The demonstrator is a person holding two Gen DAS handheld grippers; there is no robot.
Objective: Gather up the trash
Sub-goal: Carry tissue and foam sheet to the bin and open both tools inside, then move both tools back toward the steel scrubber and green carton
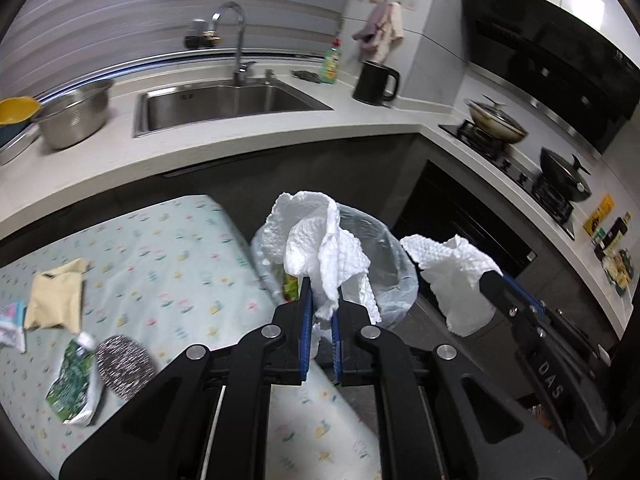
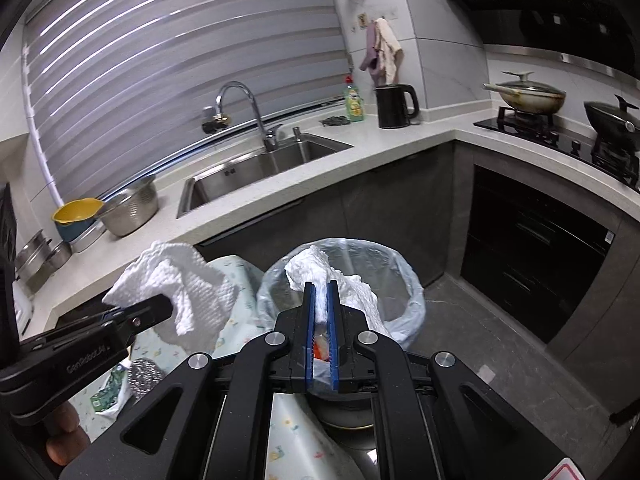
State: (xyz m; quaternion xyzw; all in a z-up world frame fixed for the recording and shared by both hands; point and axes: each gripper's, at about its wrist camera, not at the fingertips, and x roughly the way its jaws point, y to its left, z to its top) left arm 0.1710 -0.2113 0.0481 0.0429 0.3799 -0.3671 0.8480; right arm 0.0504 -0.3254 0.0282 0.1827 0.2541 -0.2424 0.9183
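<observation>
1. On the far left, on my bench (image 1: 168, 248) with the flowery cloth, more trash waits: a tan packet (image 1: 56, 296), a green wrapper (image 1: 74, 384) and a round scrubber (image 1: 122, 364).
2. My left hand-held gripper (image 1: 320, 312) is clenched on a white paper towel (image 1: 320, 248). The towel sticks up and flops over the tips.
3. The trash bin (image 1: 394, 264) with its clear bag sits on the floor just past the bench corner. From my left hand-held gripper it lies ahead and a little to the right, and lower down.
4. My right hand-held gripper (image 2: 321, 304) is clenched on a second paper towel (image 2: 332, 284).
5. In the right wrist view, the bin's mouth (image 2: 400, 264) opens straight ahead, right behind that towel. So I think my right hand is the nearer one and should let go first.
6. The left towel looks close to the rim, so I think it needs to go a bit more to the right.
</observation>
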